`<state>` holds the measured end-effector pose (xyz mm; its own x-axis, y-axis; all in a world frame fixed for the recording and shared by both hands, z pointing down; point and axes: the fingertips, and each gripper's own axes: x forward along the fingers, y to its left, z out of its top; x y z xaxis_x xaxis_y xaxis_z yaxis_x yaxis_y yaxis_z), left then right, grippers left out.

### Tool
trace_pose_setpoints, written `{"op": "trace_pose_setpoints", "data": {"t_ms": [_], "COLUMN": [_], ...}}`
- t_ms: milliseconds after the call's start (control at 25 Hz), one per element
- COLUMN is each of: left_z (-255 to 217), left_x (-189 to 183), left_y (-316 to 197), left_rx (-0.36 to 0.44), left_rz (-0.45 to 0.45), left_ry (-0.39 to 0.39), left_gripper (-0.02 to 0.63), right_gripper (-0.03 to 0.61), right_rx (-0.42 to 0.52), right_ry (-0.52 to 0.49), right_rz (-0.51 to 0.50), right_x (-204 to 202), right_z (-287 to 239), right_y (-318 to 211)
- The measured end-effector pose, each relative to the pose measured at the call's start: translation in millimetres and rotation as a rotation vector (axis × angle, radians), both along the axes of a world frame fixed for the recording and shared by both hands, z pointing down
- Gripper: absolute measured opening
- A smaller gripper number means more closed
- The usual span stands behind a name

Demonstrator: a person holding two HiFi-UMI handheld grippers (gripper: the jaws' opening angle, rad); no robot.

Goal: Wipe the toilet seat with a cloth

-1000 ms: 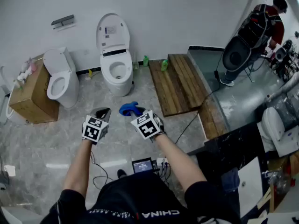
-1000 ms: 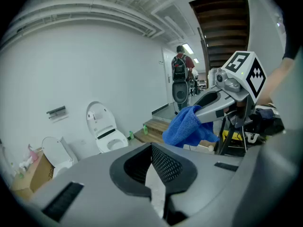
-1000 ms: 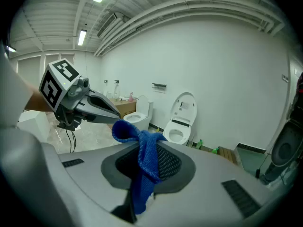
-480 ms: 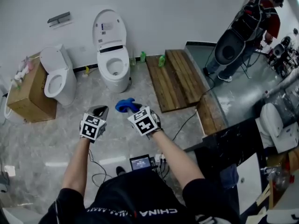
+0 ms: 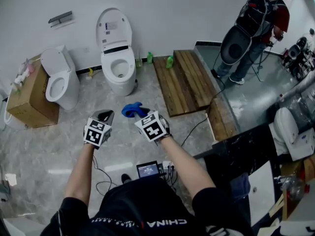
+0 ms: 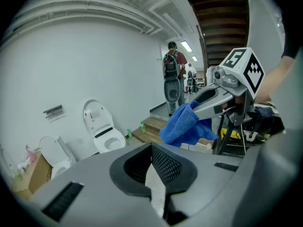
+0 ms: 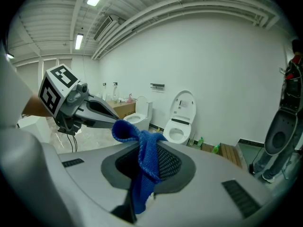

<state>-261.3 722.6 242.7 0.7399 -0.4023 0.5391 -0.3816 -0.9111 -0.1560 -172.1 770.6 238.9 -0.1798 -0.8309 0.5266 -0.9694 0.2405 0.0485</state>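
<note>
Right gripper (image 5: 139,115) clamps the blue cloth (image 5: 129,109) at frame centre; left gripper (image 5: 105,115) is closed, empty. Toilet seat (image 5: 119,71) stands upper left. Only the head view shows "CHINA" on the shirt (image 5: 147,215).

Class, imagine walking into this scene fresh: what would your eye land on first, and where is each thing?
A blue cloth hangs clamped in the right gripper, near the middle of the head view. Ahead, a white toilet with its lid up stands against the wall, a second toilet to its left. The left gripper is shut and empty.
</note>
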Motion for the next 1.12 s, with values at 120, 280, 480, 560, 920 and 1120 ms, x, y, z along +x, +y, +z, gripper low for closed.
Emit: {"op": "trace_pose_setpoints", "data": {"t_ms": [120,280,480,560,920,1120], "left_z": [2.6,5.8,13.9,19.2,45.9,56.1], "left_x": [8.4,24.5,44.3,50.1,74.9,84.0], "left_y": [-0.2,-3.6,-8.1,-14.4,-96.8,-177.1], "left_rx": [-0.001,0.002,-0.005,-0.013,-0.05,-0.079], "left_rz": [-0.008,-0.029,-0.056,-0.062,-0.066,-0.037], "left_ry": [-0.005,-0.009,-0.006,-0.011,-0.014,-0.014], "left_gripper": [0.011,0.011,0.012,0.012,0.011,0.011], "right_gripper": [0.061,0.061,0.061,0.061,0.061,0.061], "right_rx": [-0.003,-0.005,-0.013,-0.02,-0.064,-0.086], "right_ry": [-0.006,-0.01,-0.021,-0.024,-0.019,-0.015], "right_rz": [-0.005,-0.022,-0.032,-0.037,-0.027,0.007], "right_x": [9.6,27.4,51.3,58.4,90.8,101.4], "right_z": [3.9,10.8,22.0,26.0,55.5,61.3], "right_y": [0.6,-1.0,-8.3,-14.1,-84.3,-165.0]}}
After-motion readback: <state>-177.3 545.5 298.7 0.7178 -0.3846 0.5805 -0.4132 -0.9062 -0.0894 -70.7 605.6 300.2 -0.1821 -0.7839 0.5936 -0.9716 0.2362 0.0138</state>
